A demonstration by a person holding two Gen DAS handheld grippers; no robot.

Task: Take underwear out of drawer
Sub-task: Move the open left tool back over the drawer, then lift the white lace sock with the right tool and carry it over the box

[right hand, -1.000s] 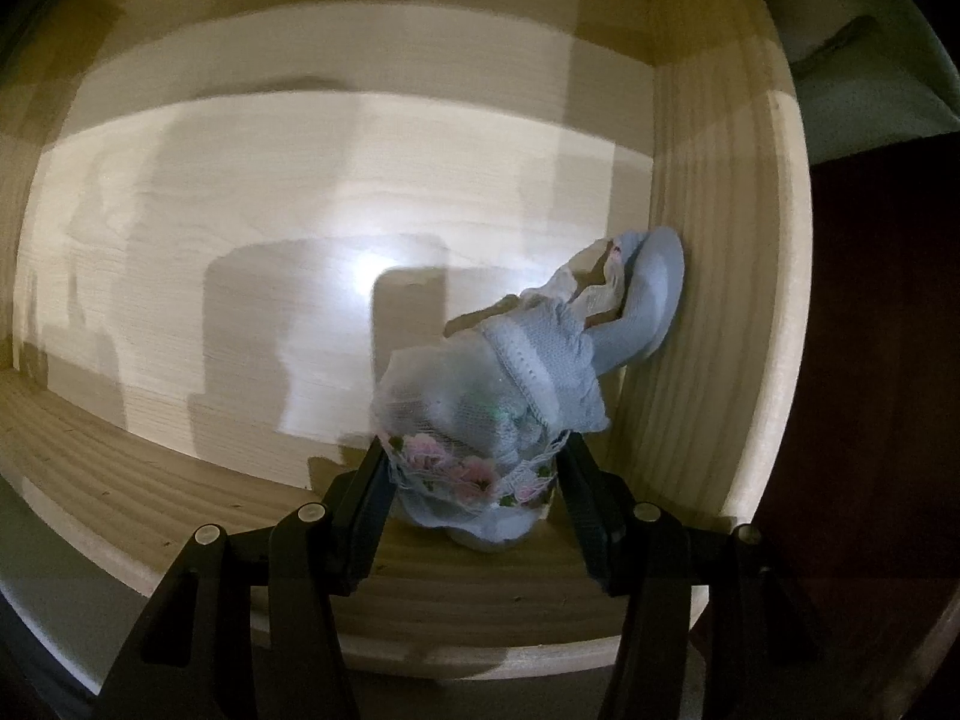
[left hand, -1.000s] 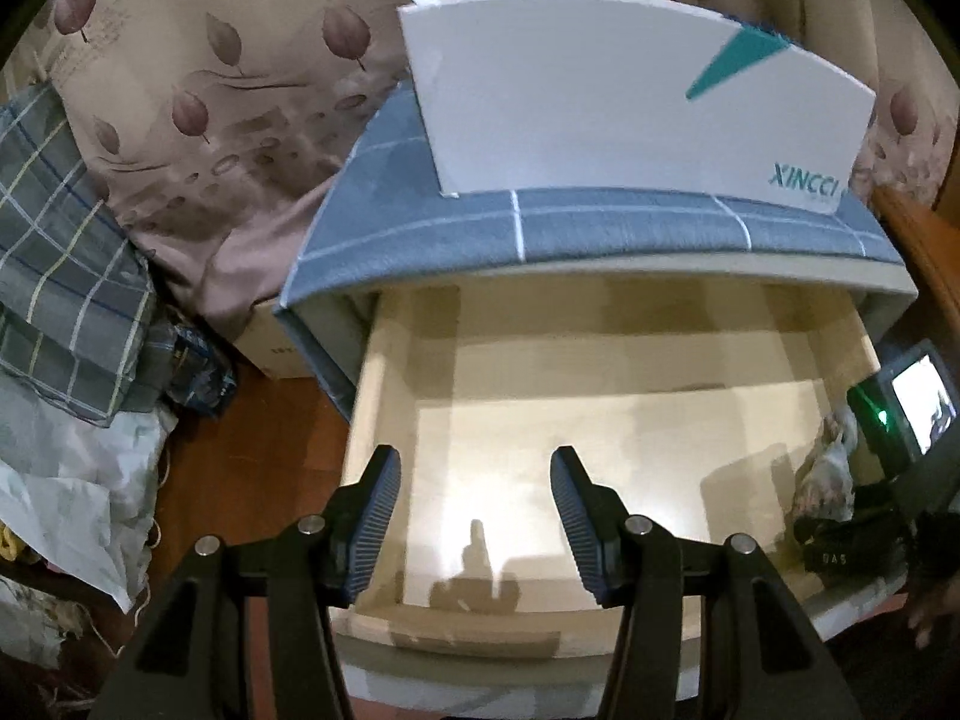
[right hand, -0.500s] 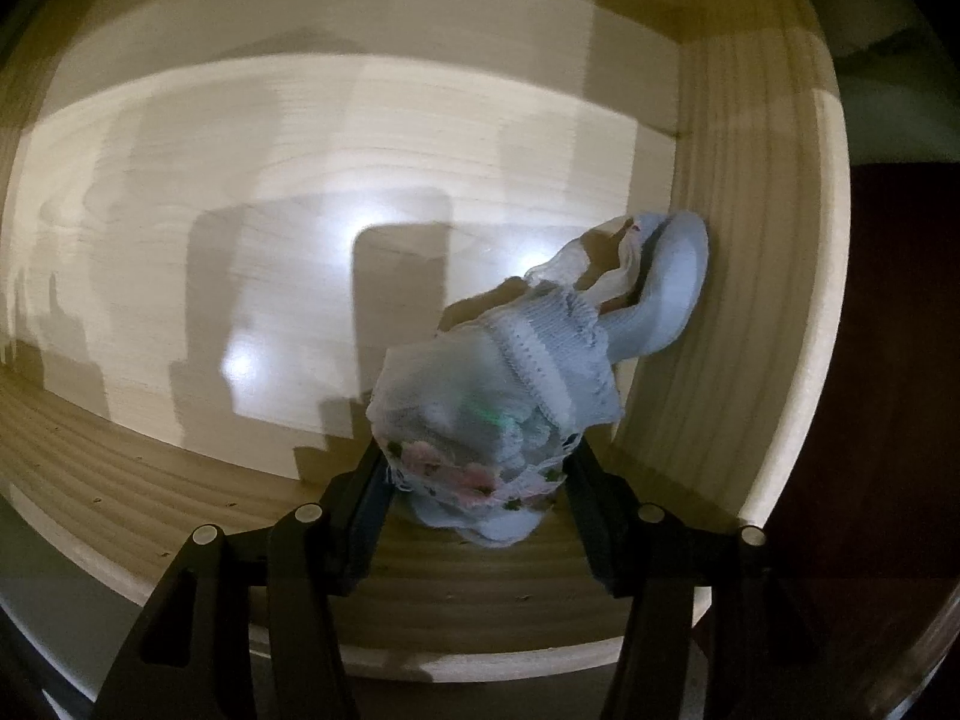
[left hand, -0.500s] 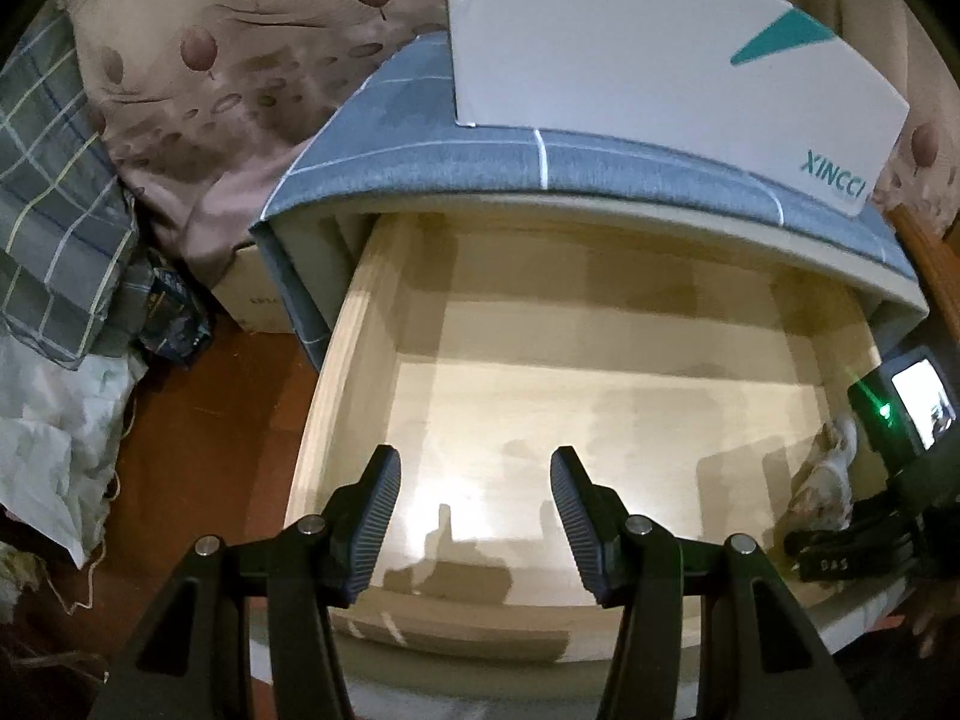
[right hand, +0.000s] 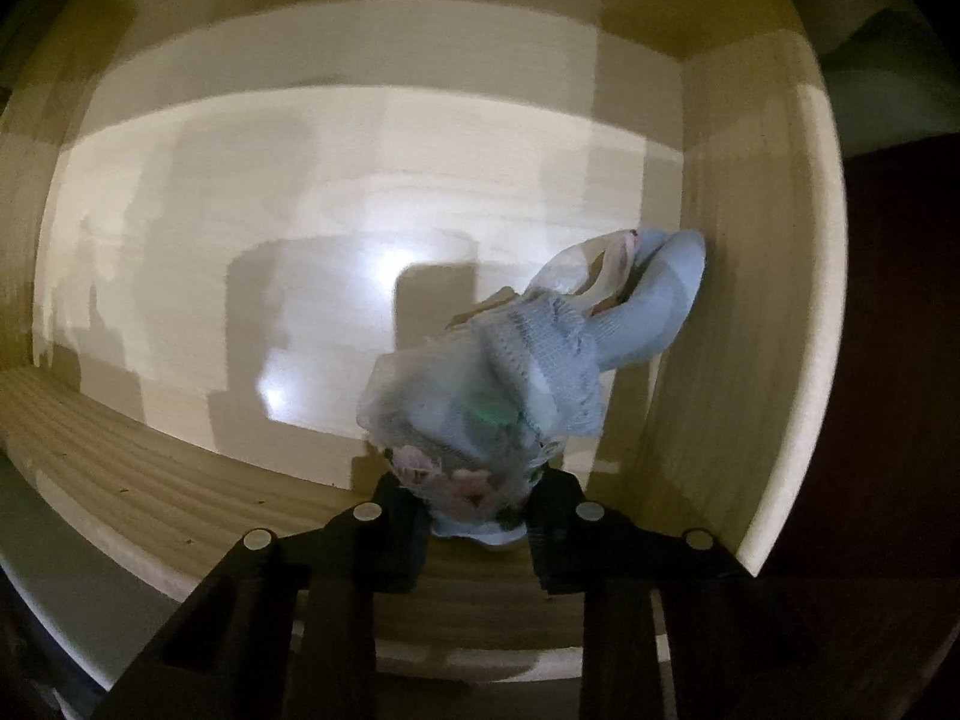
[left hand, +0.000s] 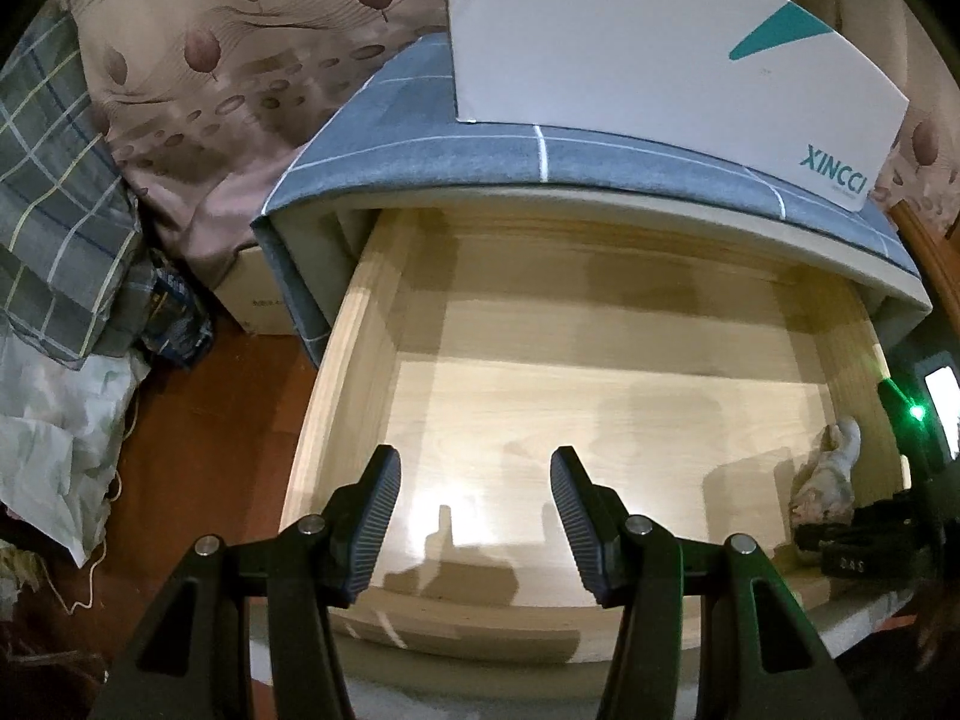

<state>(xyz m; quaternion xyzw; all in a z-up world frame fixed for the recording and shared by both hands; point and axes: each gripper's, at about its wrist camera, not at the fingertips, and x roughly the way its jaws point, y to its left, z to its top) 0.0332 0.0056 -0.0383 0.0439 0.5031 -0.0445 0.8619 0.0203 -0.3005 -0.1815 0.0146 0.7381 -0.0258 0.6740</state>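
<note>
A bundle of pale blue and floral underwear (right hand: 510, 396) lies in the near right corner of the open wooden drawer (right hand: 780, 300). My right gripper (right hand: 477, 507) points straight down and is shut on the bundle's near end, its jaws pinching the cloth. In the left wrist view the same underwear (left hand: 828, 474) shows at the drawer's right side, with the right gripper's black body just in front of it. My left gripper (left hand: 474, 504) stands open above the drawer (left hand: 360, 312), near its front left, with nothing between its fingers.
A white box (left hand: 660, 42) rests on the grey checked cabinet top (left hand: 420, 150) above the drawer. Leaf-patterned cloth (left hand: 210, 60), a plaid cloth (left hand: 54, 210) and a cardboard box (left hand: 258, 300) crowd the floor at the left. Dark wooden floor (left hand: 198, 438) shows beside the drawer.
My right gripper's jaws have shut on the underwear, squeezing its near end. The left gripper has tilted slightly, so the drawer sits lower and larger in its view.
</note>
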